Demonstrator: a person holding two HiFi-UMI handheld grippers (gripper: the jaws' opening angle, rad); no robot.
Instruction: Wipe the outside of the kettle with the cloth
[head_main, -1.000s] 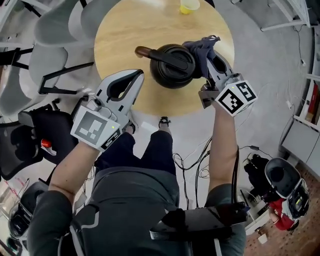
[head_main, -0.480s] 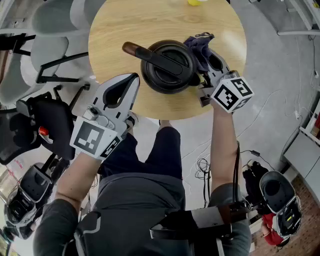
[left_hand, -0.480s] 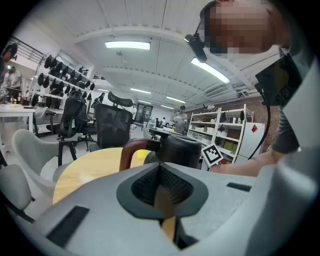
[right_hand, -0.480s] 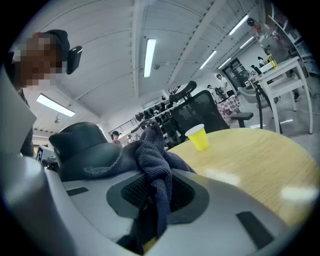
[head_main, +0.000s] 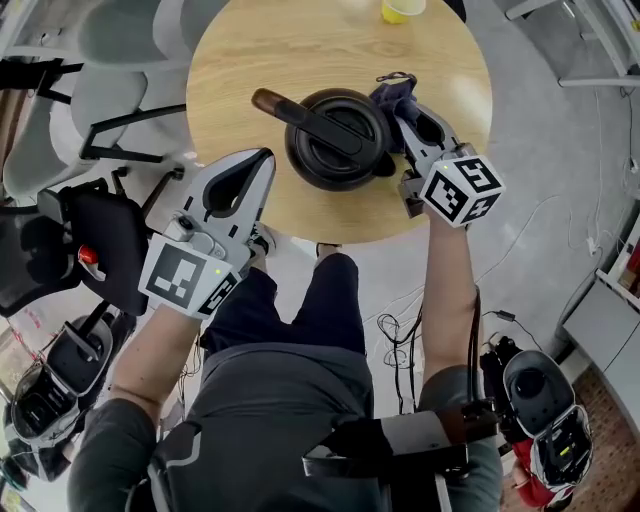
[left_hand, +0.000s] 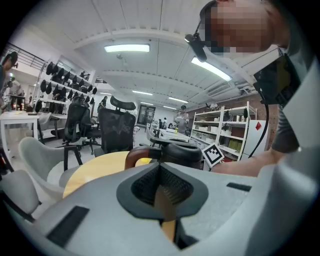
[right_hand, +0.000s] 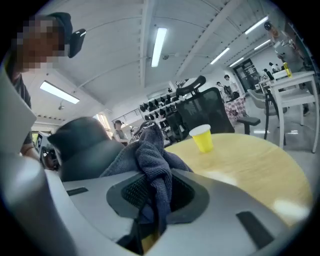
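Note:
A black kettle (head_main: 335, 135) with a brown-tipped handle (head_main: 266, 99) stands on the round wooden table (head_main: 250, 45). My right gripper (head_main: 403, 100) is shut on a dark blue cloth (head_main: 393, 93), which lies against the kettle's right side. In the right gripper view the cloth (right_hand: 151, 155) bunches between the jaws, with the kettle (right_hand: 80, 145) close on the left. My left gripper (head_main: 262, 160) hangs at the table's near edge, left of the kettle and apart from it. In the left gripper view the left gripper (left_hand: 161, 169) is shut and empty, and the kettle (left_hand: 184, 152) is ahead.
A yellow cup (head_main: 402, 10) stands at the table's far side, also seen as the yellow cup (right_hand: 202, 137) past the cloth. Grey chairs (head_main: 110, 60) and a black office chair (head_main: 60, 250) crowd the left. Cables (head_main: 400, 320) lie on the floor.
My right gripper has sunk a little beside the kettle with the cloth still in it. The left gripper has stayed near the table's edge.

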